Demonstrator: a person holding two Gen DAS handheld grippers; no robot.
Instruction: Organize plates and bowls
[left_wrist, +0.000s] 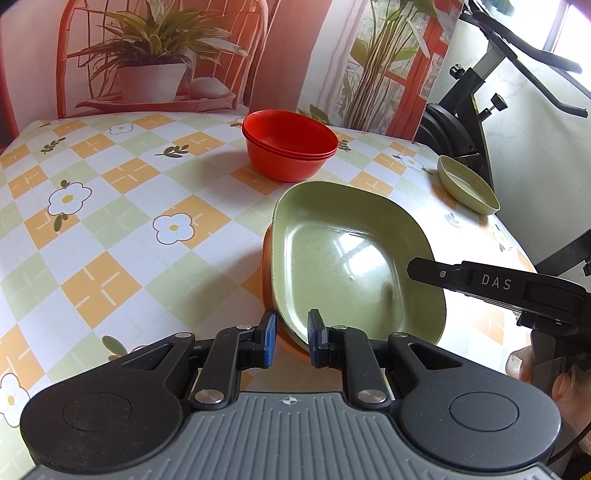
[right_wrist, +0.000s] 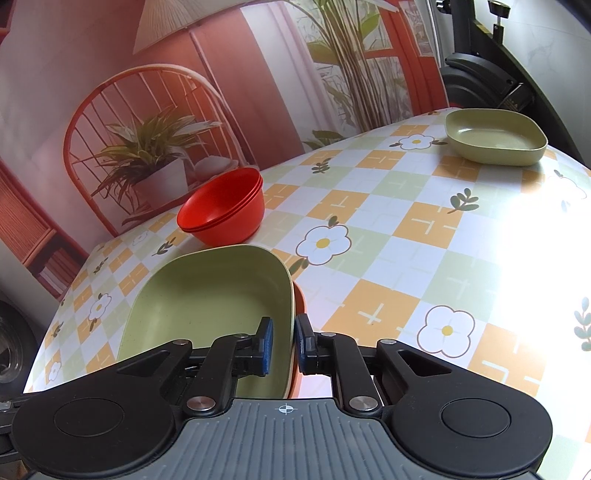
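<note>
A green square plate (left_wrist: 351, 251) (right_wrist: 207, 295) lies nested on an orange plate (left_wrist: 267, 266) (right_wrist: 299, 299) on the checked tablecloth. My left gripper (left_wrist: 291, 338) pinches the near rim of both plates between its blue pads. My right gripper (right_wrist: 284, 343) is shut on the opposite rim, one pad inside the green plate and one outside the orange one. A black finger (left_wrist: 436, 273) of the right gripper reaches over the plate's right side in the left wrist view. Whether the stack is off the table I cannot tell.
A stack of red bowls (left_wrist: 290, 147) (right_wrist: 225, 210) stands behind the plates. A second green plate (left_wrist: 467, 190) (right_wrist: 495, 138) sits near the table's far right edge. An exercise bike (left_wrist: 480, 92) stands beyond that edge. A hand (left_wrist: 521, 363) holds the right gripper.
</note>
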